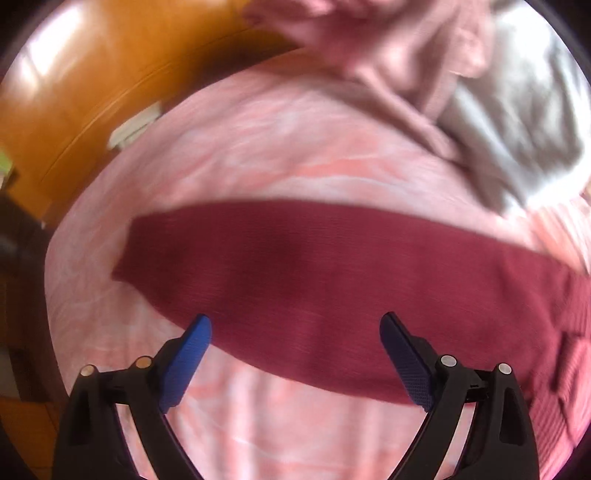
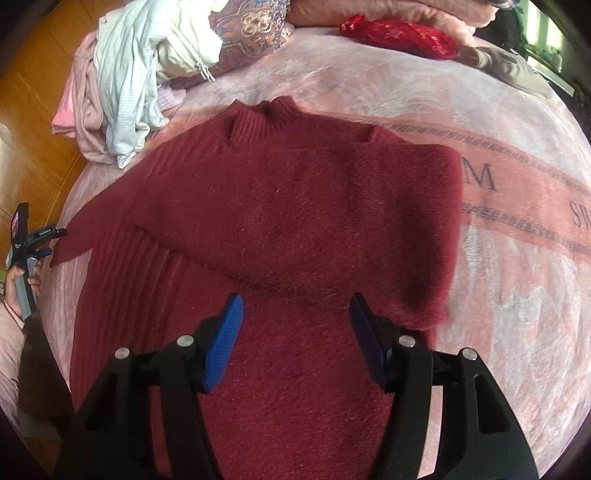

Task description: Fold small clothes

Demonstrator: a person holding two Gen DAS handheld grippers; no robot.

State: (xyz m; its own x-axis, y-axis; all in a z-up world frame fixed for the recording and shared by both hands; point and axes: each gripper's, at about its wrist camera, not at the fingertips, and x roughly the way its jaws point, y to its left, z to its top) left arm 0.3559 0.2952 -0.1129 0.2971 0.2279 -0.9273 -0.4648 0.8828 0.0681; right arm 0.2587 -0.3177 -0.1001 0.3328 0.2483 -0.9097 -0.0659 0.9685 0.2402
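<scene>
**Q:** While you hover over the bed, what lies under you?

**A:** A dark red sweater (image 2: pixel 280 206) lies flat on a pink patterned blanket (image 2: pixel 498 295), collar away from me. One sleeve looks folded across the chest, so I judge the fold half done. The other sleeve (image 1: pixel 295 280) still stretches out sideways towards the near bed edge.

**Q:** What are your fingers doing?

**A:** My right gripper (image 2: pixel 295 339) hangs above the sweater's lower body, blue fingers (image 2: pixel 225 343) apart at a middling gap, nothing between them. My left gripper (image 1: pixel 295 362) sits over the outstretched sleeve with its fingers spread wide, also empty. That view is blurred, so I cannot tell whether they touch the knit.

**Q:** Why is it laid out like that?

**A:** Probably so each sleeve can be brought inward before the body is doubled over. The spread sleeve seems the next thing to pick up.

**Q:** How much room is there?

**A:** Bare blanket lies open to the right of the sweater and beyond the collar. On the left the cuff lies near the bed edge, with wooden floor (image 2: pixel 33 122) below. A heap of pale clothes (image 2: pixel 125 85) sits by the far left corner, just beside the shoulder, and a red embroidered pouch (image 2: pixel 399 35) lies well apart.
</scene>
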